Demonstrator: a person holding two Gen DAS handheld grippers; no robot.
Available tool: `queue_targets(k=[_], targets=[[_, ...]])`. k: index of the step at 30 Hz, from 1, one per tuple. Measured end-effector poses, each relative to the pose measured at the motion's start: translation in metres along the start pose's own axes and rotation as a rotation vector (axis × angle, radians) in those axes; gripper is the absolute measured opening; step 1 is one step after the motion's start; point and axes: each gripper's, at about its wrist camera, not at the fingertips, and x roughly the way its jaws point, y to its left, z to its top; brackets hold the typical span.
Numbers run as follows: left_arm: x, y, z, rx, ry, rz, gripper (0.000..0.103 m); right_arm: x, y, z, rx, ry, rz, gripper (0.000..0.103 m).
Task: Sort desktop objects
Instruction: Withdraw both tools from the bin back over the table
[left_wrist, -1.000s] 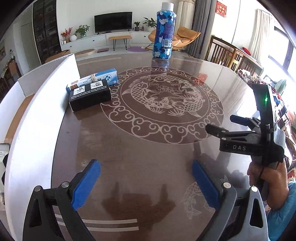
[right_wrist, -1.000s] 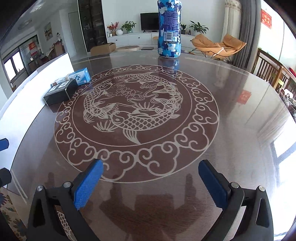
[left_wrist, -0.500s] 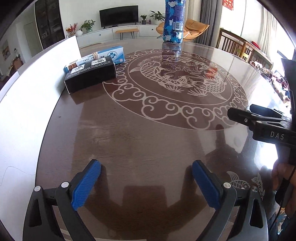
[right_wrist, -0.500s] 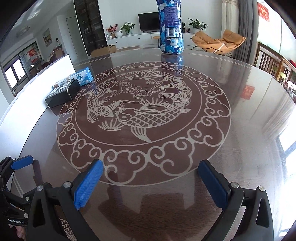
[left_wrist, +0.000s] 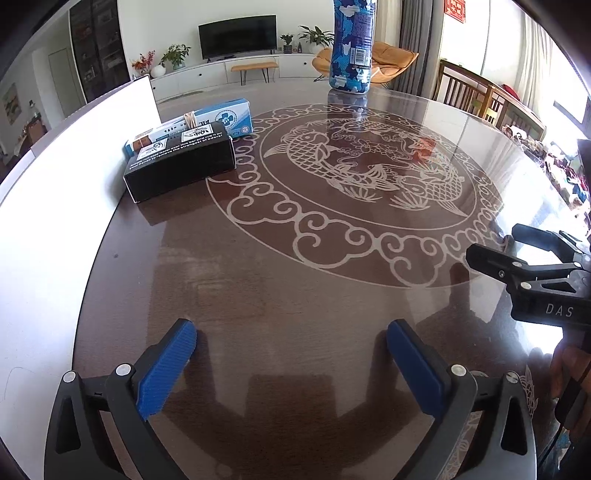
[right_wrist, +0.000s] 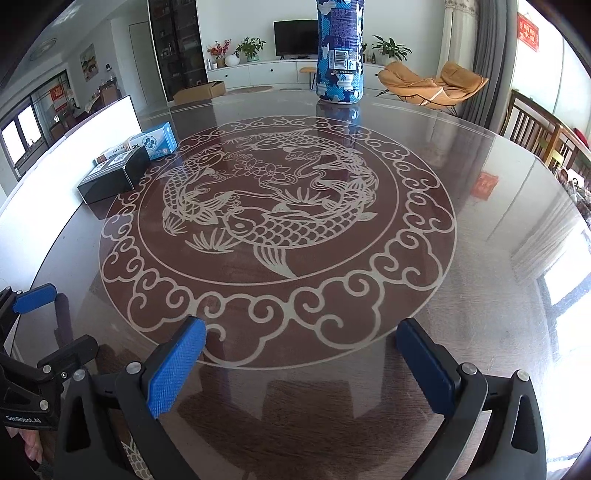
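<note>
While both claws, left gripper (left_wrist: 291, 363) and right gripper (right_wrist: 301, 360), hang released and empty, two boxes, one black cardboard box (left_wrist: 181, 162) touching one blue-white carton (left_wrist: 221, 118), sit at ten o'clock; one blue camouflage bottle (right_wrist: 340, 51) stands at twelve on the glossy brown fish-engraved round table (right_wrist: 480, 258) in a living room.

Both wrist views look low across the table (left_wrist: 295, 295) toward the bottle (right_wrist: 340, 55); left camera apparently sits further left.

Each handheld tool has a black frame with silver screws and two fingers faced with ribbed blue pads (left_wrist: 166, 369). White "DAS" lettering marks the right tool (left_wrist: 535, 273); the left tool (right_wrist: 48, 325) reads "GenRobot.AI". Bare skin of the left hand (right_wrist: 31, 445) shows below that lettering.
</note>
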Motion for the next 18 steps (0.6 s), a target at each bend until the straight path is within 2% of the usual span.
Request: queue_targets(k=[8, 18], targets=[[0.023, 0.010, 0.036, -0.009, -0.001, 0.004, 0.103, 0.000, 0.001, 0.000, -0.005, 0.001, -0.002, 0.103], [0.024, 0.012, 0.041, -0.009, -0.004, 0.006, 0.103, 0.001, 0.001, 0.000, -0.007, 0.000, -0.003, 0.103]])
